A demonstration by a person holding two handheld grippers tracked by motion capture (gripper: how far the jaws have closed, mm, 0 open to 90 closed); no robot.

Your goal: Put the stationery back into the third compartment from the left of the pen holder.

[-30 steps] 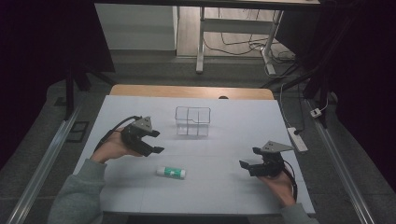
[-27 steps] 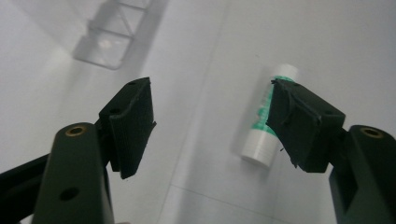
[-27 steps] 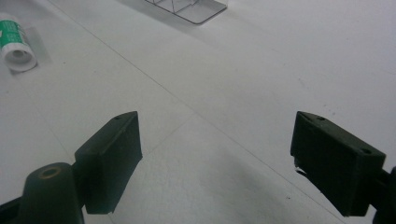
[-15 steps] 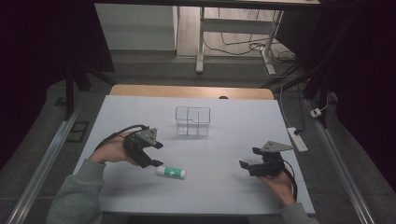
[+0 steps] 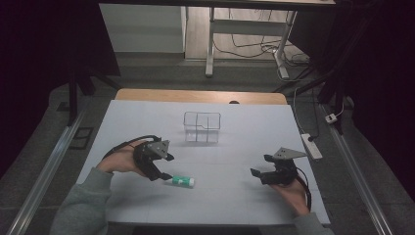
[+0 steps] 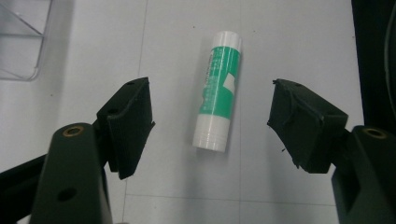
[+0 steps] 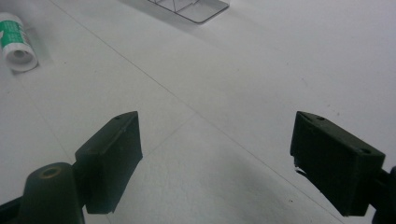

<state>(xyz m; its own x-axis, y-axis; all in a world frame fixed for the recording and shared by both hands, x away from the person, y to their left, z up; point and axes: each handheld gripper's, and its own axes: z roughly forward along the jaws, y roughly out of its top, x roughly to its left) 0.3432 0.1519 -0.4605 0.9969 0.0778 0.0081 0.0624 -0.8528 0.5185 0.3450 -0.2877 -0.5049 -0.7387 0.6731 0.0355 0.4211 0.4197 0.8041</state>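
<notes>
A tube [image 5: 180, 181] is laid flat on the table [image 5: 235, 122], near its front edge and left of the middle. A rack [image 5: 201, 127] is placed behind it, well apart. The tube is flanked by the left gripper [image 5: 165, 167], just beside it, and the right gripper [image 5: 259, 165], far to its right.

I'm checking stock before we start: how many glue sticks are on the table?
1. The glue stick lies on its side on the white table, between the open jaws of the left hand-held gripper. None seem hidden.

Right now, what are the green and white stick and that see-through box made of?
The glue stick looks like smooth white plastic with a glossy green printed label; light glints along its tube. The clear organizer box seems to be hard transparent plastic, maybe acrylic: the white table shows straight through its walls and only the edges catch light.
</notes>
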